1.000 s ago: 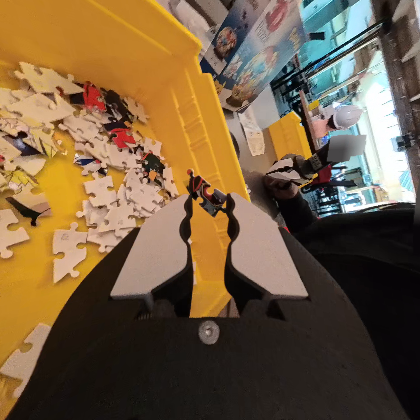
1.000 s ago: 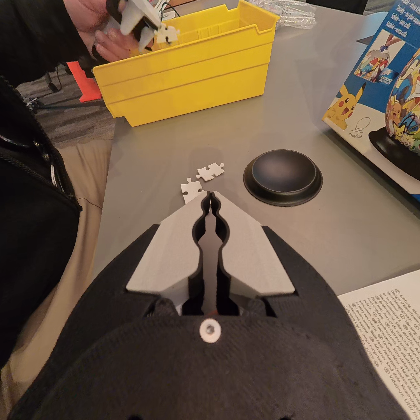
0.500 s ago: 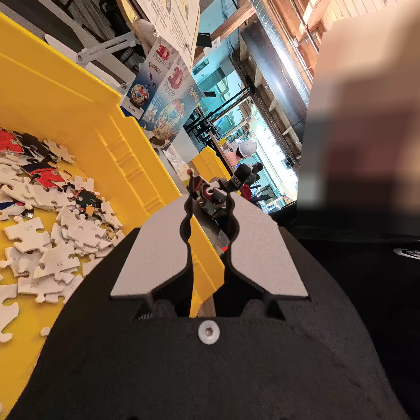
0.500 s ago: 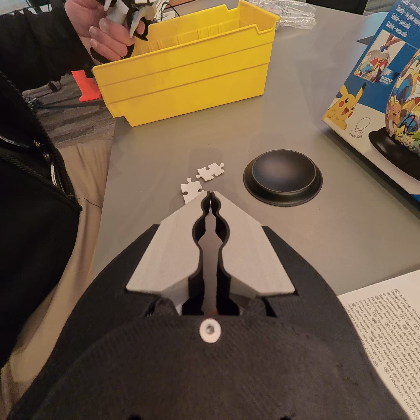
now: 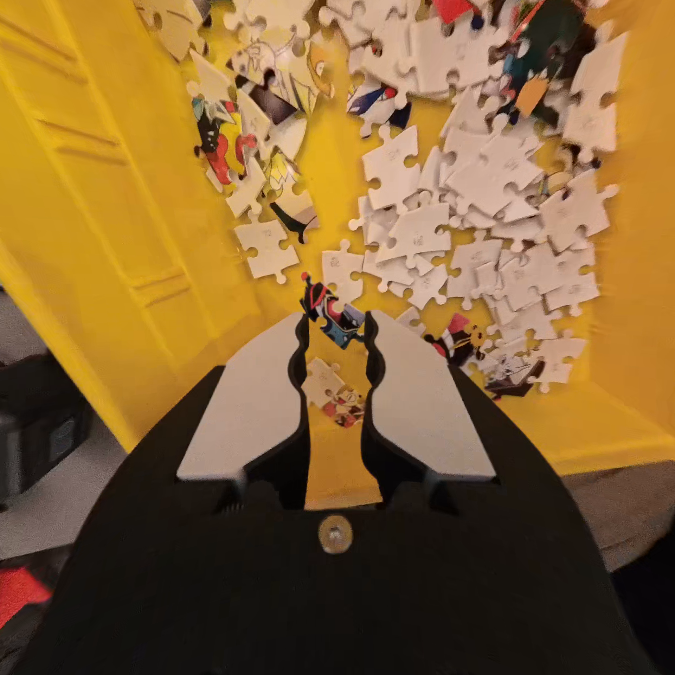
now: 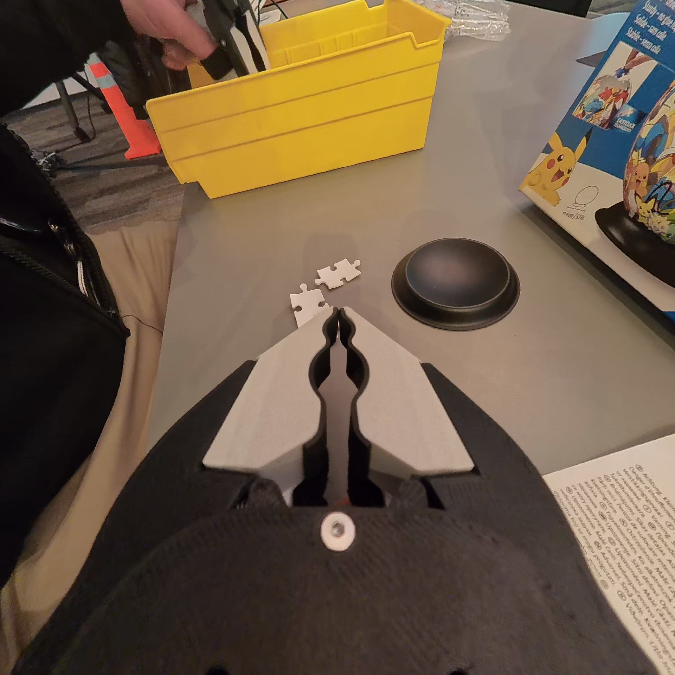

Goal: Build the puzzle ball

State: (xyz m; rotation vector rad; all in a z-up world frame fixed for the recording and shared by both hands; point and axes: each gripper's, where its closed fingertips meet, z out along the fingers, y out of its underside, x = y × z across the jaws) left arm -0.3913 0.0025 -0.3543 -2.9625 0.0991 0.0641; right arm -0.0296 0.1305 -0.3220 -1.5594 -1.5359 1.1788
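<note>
Holding now: left claw (image 5: 334, 321) pinches a coloured puzzle piece (image 5: 333, 318) by its edges at the very fingertips, above the floor of the yellow bin (image 5: 109, 226)
Loose stock: a heap of puzzle pieces (image 5: 475, 219), mostly white side up, lies in the bin beneath and beyond the held one
Right claw (image 6: 338, 310): closed on nothing, its tips meeting, low over the grey surface (image 6: 420, 204)
Already out: a joined pair of white pieces (image 6: 338, 274) and a single white piece (image 6: 307, 303) lie on the surface just ahead of the right claw, near the black stand (image 6: 454, 288)
Slip risk: the grip looks shallow and skewed, so a jolt could likely drop the piece back into the heap
Snag risk: lifting close to the bin wall could knock the piece askew
Blur: the left view is smeared, so how firmly the piece sits cannot be told
Crowding risk: setting the piece down carelessly could scatter the pieces on the surface
Progress: early, I judge; no ball is begun on the stand
</note>
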